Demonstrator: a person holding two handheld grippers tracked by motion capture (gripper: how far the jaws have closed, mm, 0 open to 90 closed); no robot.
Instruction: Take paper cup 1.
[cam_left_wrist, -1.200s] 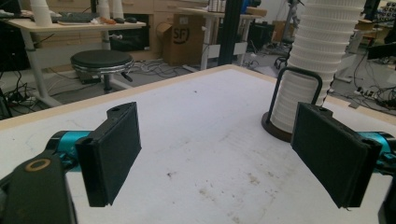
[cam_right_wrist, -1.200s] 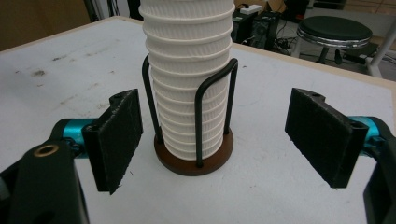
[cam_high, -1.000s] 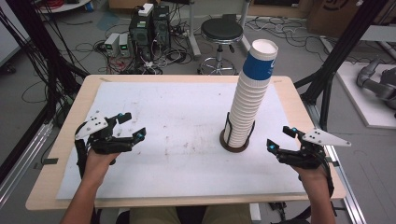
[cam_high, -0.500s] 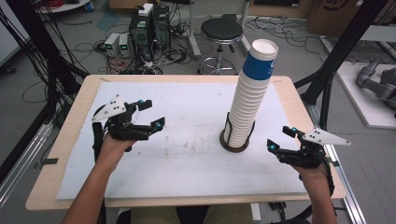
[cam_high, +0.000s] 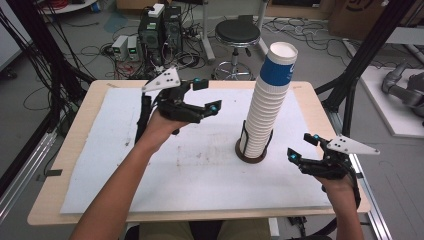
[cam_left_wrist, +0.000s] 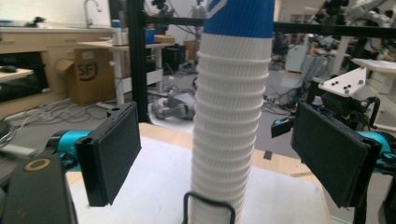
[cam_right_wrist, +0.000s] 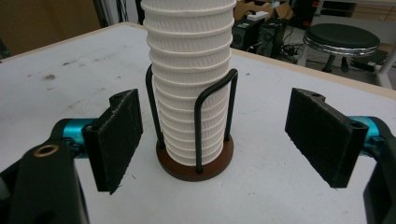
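A pale wooden counter (cam_high: 75, 150) is covered by a white mat (cam_high: 200, 170). Beyond it, a grey floor (cam_high: 320, 65) is strewn with cables, where a black round stool (cam_high: 237, 34) and stacked computer boxes (cam_high: 160, 25) are placed. Black frame posts (cam_high: 367, 47) are seen at the sides.

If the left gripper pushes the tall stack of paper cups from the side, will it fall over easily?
The stack of paper cups rises far above the wire holder, which grips only its lowest part, so the upper cups may lean or topple. Paper cups are probably light, so even a gentle push could shift them. The ribbed walls should give the open left gripper decent grip.
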